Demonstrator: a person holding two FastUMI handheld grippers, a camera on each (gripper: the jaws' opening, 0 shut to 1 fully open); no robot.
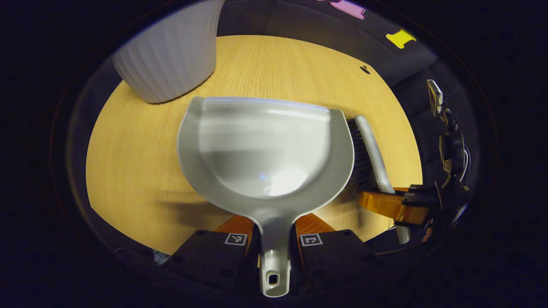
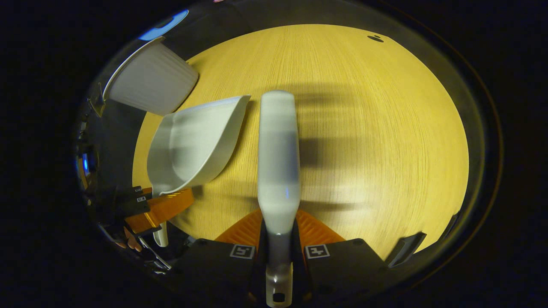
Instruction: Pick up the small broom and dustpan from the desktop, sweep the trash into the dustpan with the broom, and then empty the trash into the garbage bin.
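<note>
My left gripper (image 1: 274, 237) clamps the dustpan (image 1: 265, 149) handle over the table (image 1: 128, 171); its view adds the broom's bristles. My right gripper (image 2: 278, 239) clamps the broom (image 2: 278, 158). The bin (image 1: 171, 51) stands beyond.

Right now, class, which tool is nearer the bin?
Left. The left tool, holding the dustpan, faces the bin closely; the right tool, holding the broom, sits farther off.

Dustpan (image 1: 265, 149): plain light grey, glossy, with a paler strip along its far lip. Broom (image 2: 278, 158): light grey back and handle, black bristles. Garbage bin (image 1: 169, 51), far left: white, vertically ribbed. Desktop (image 2: 364, 128): yellow-tan wood grain with fine lines, one small dark mark at the far right.
</note>
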